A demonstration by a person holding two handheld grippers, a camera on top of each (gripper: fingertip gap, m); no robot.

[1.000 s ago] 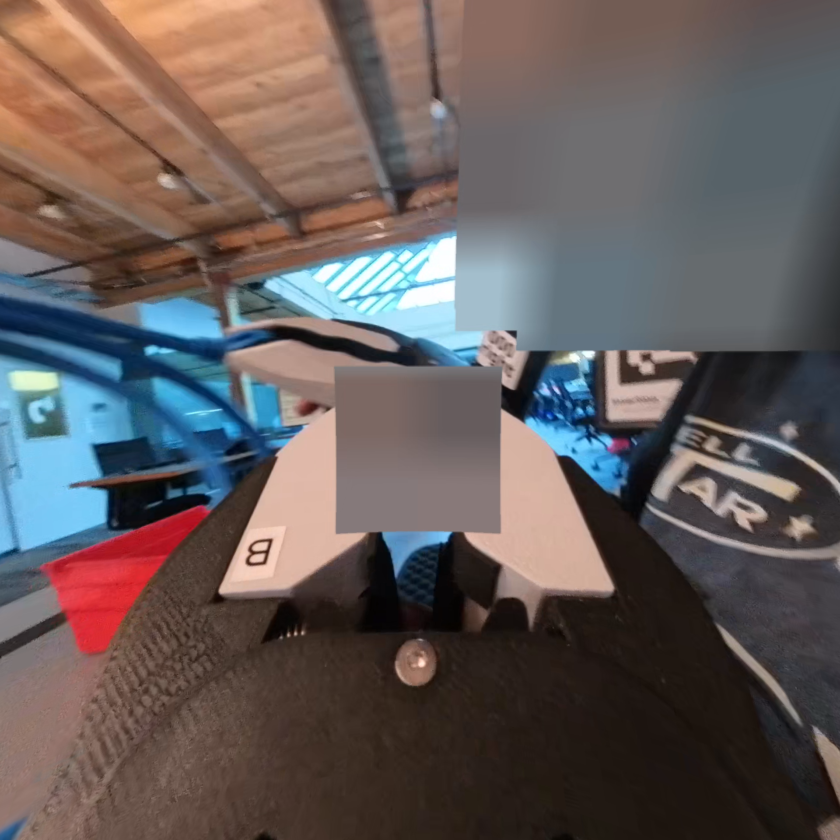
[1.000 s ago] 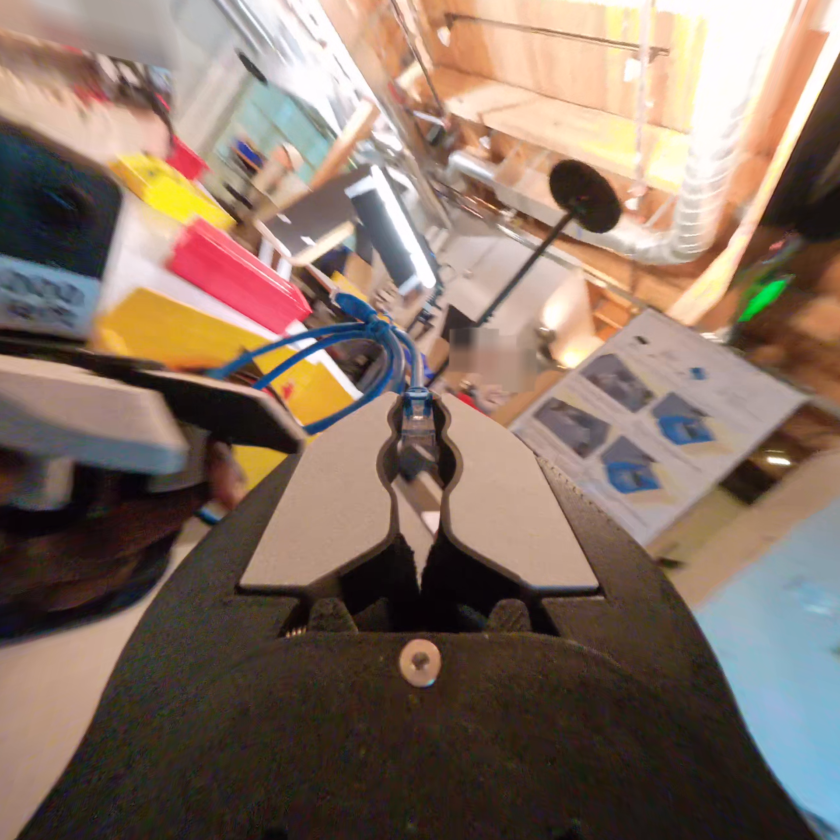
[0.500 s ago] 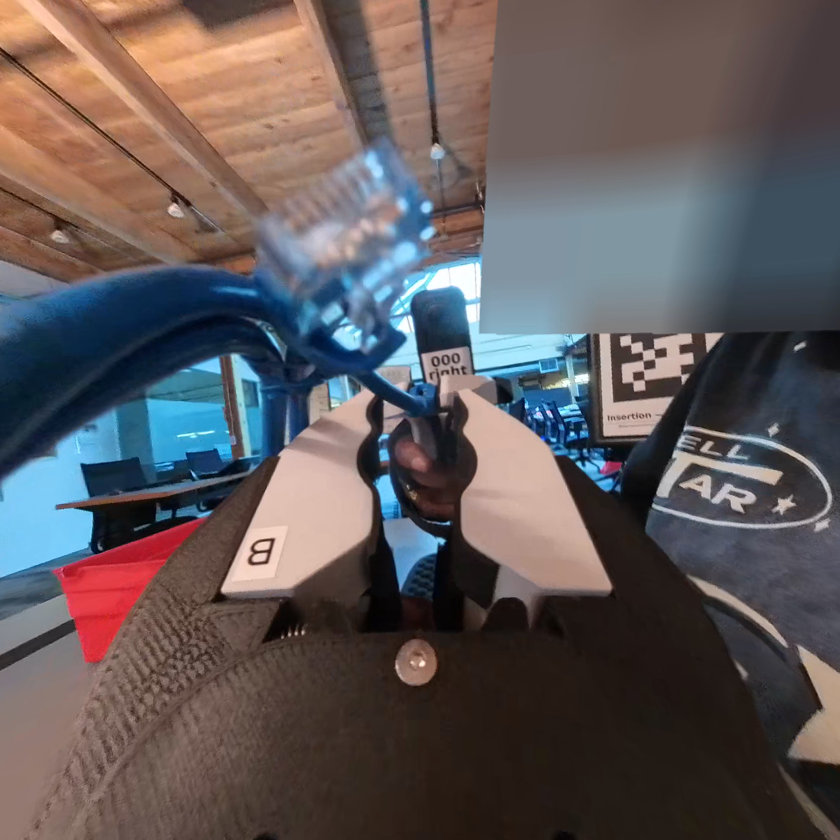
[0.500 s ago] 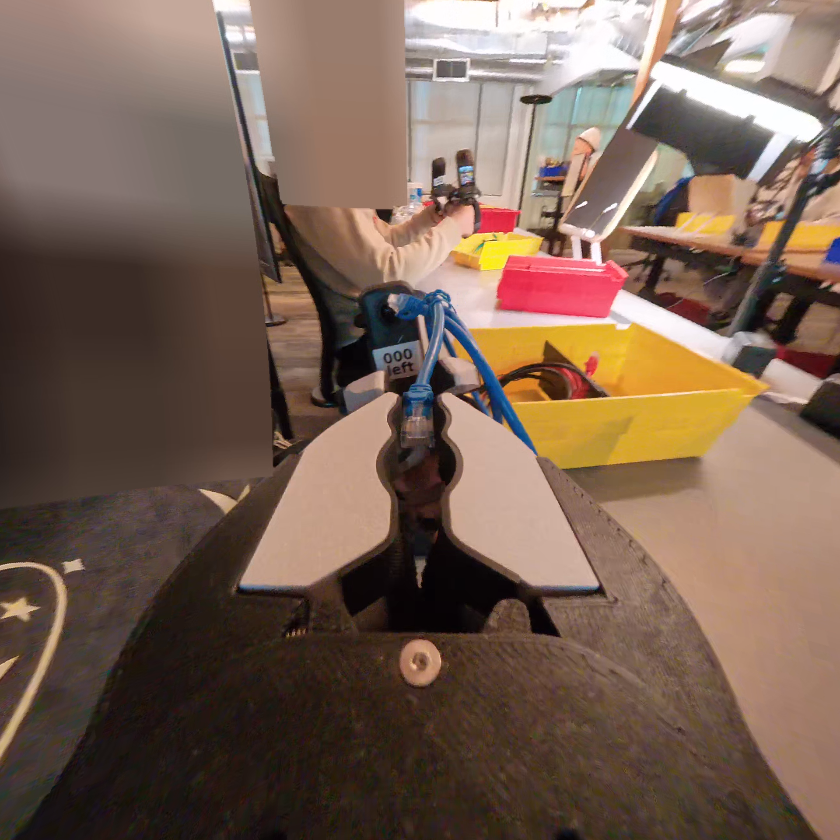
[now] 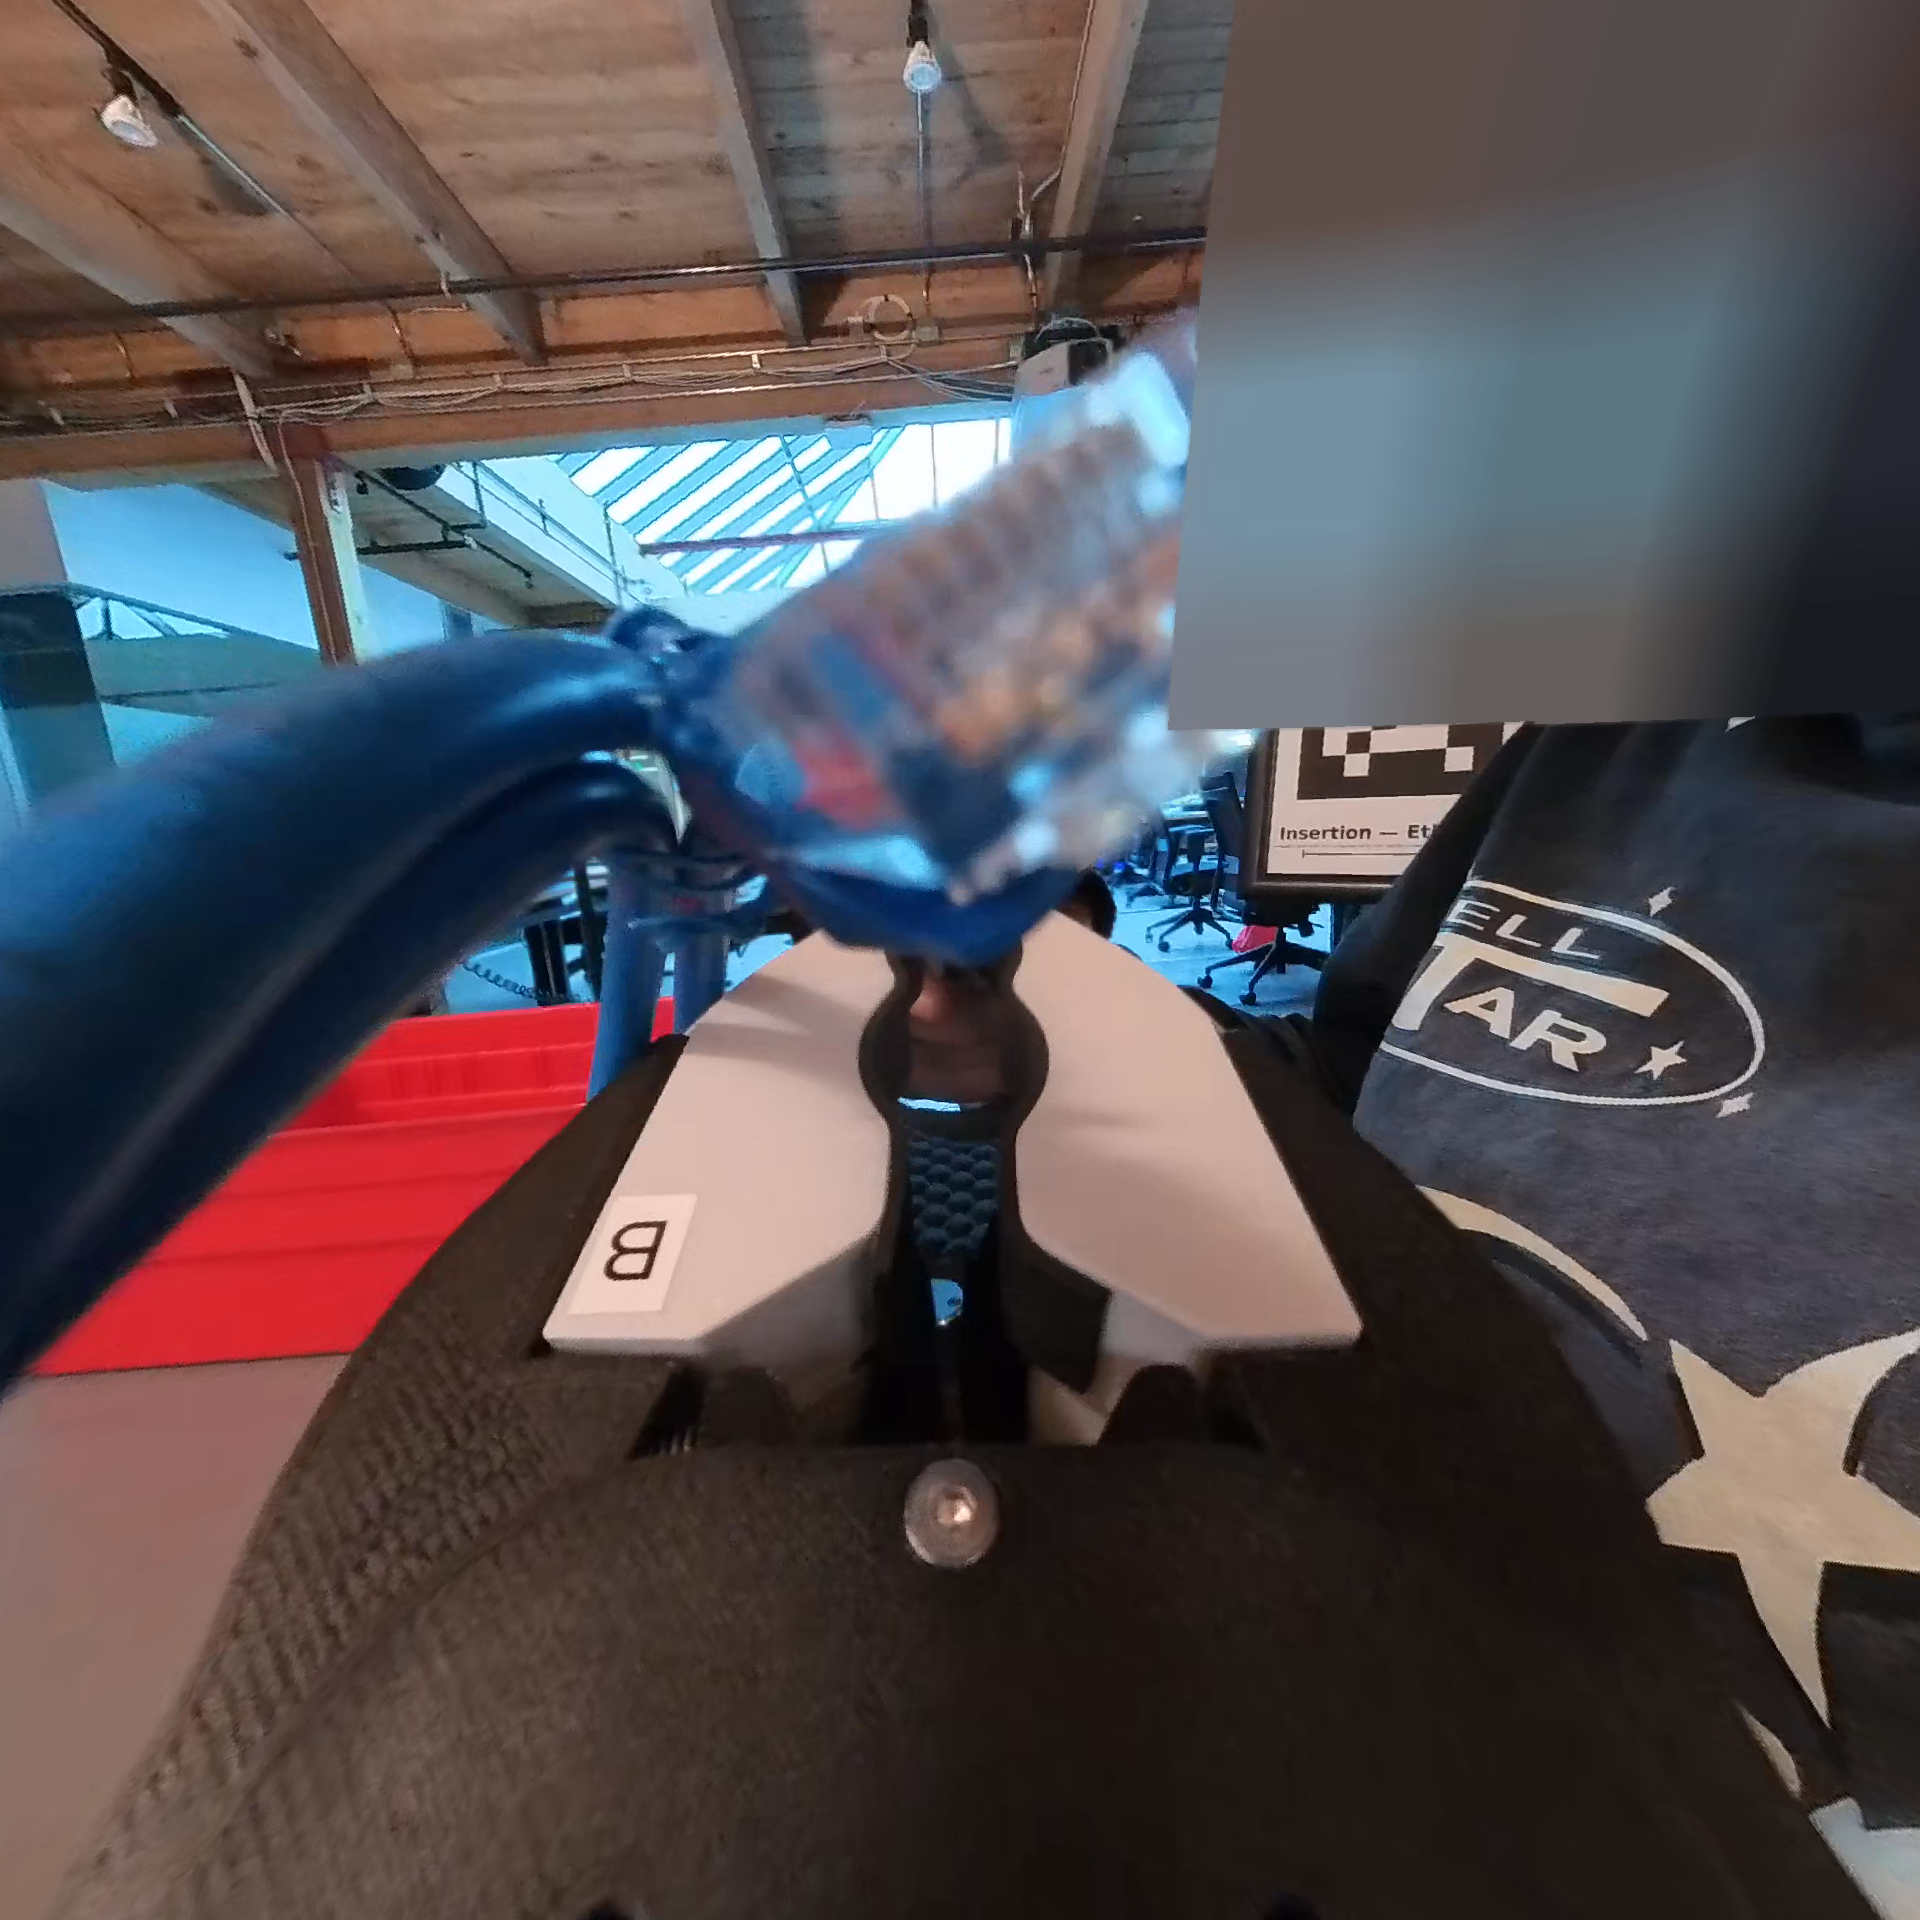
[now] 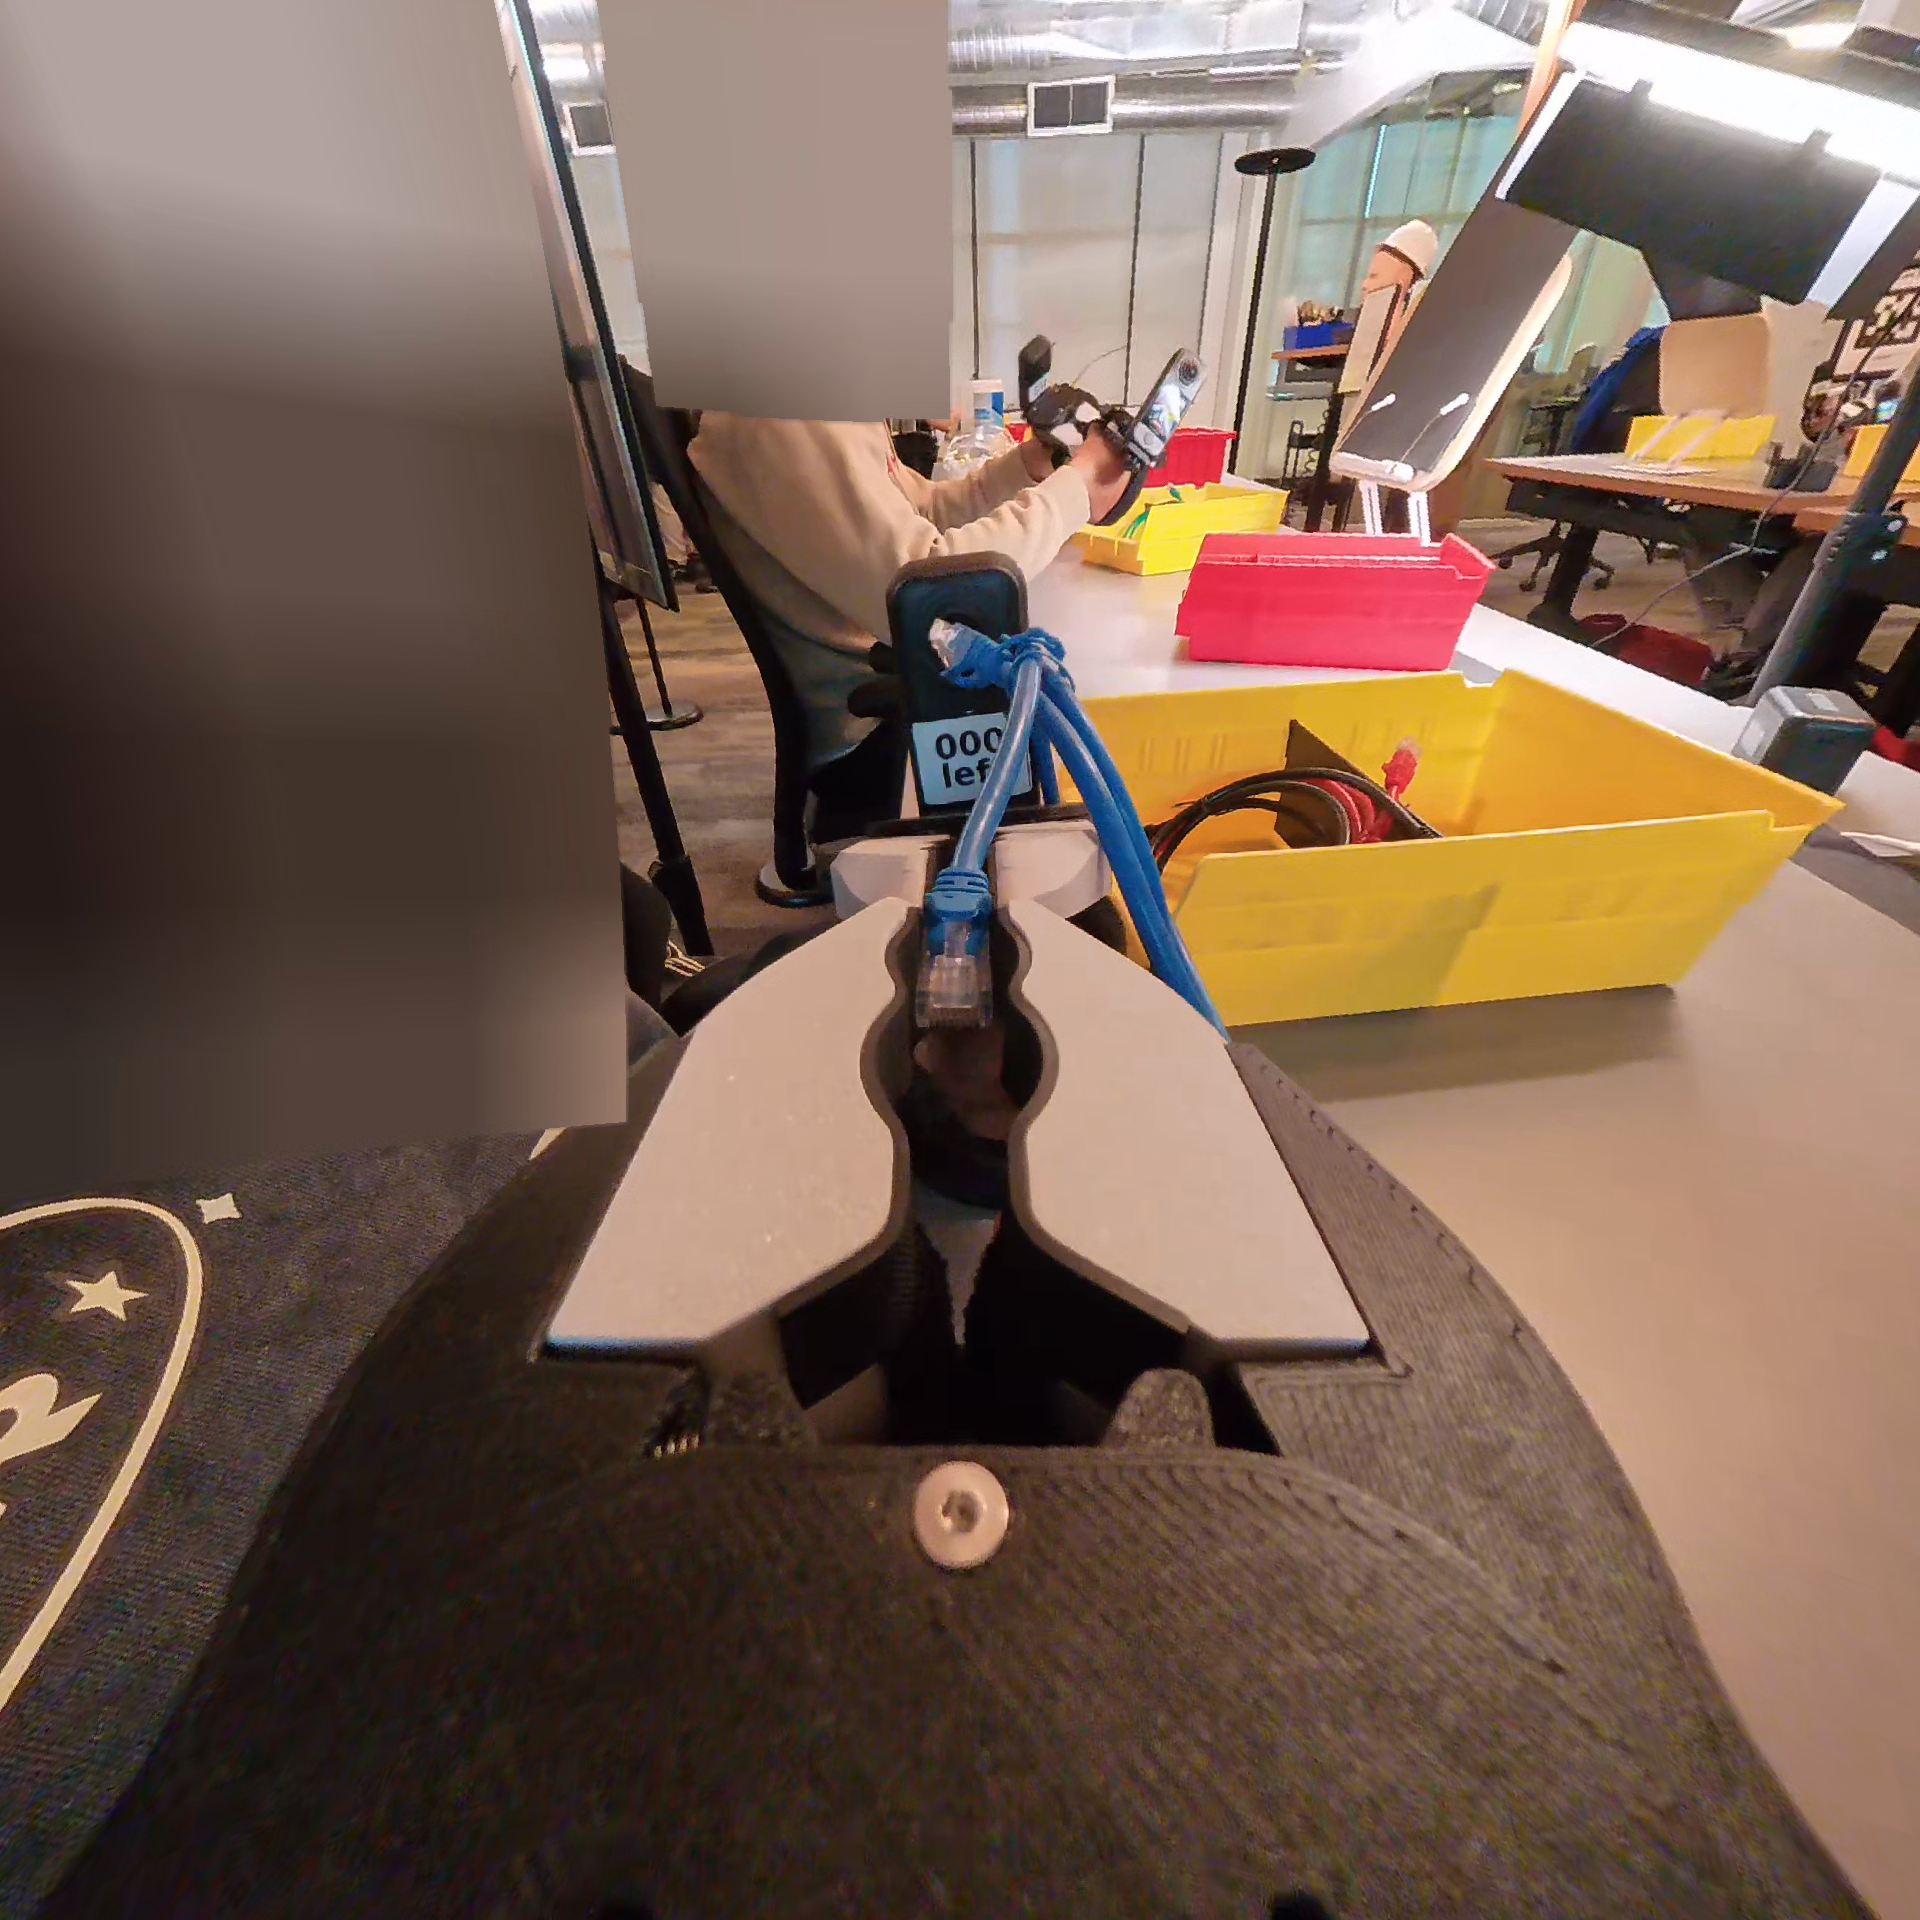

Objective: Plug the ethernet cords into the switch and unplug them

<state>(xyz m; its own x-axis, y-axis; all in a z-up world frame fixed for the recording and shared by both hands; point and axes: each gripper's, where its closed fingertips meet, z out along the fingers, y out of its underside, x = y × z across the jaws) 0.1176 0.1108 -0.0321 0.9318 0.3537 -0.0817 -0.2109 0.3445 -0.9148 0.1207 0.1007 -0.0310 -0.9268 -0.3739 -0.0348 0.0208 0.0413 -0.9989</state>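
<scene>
A bundled blue ethernet cord (image 6: 1101,810) hangs between my two grippers, which face each other above the table edge. My right gripper (image 6: 954,920) is shut on one clear plug (image 6: 951,977) of the cord. My left gripper (image 6: 961,857) stands just beyond it, shut on the cord right behind that plug. In the left wrist view the left gripper (image 5: 951,951) has its jaws closed at the tips. The cord (image 5: 260,883) and its other, loose plug (image 5: 997,665) hang blurred right in front of the lens. No switch shows in either view.
A yellow bin (image 6: 1507,894) with red and black cables stands on the grey table (image 6: 1662,1195), a red bin (image 6: 1330,613) behind it. A seated person (image 6: 883,499) holds other grippers farther back. A dark printed shirt (image 5: 1662,1143) is close on the right. The tips of both grippers are at nearly the same place.
The right view has swung from the ceiling to level over the table. The loose plug has drifted right and closer to the left camera. Both grippers stay shut on the cord.
</scene>
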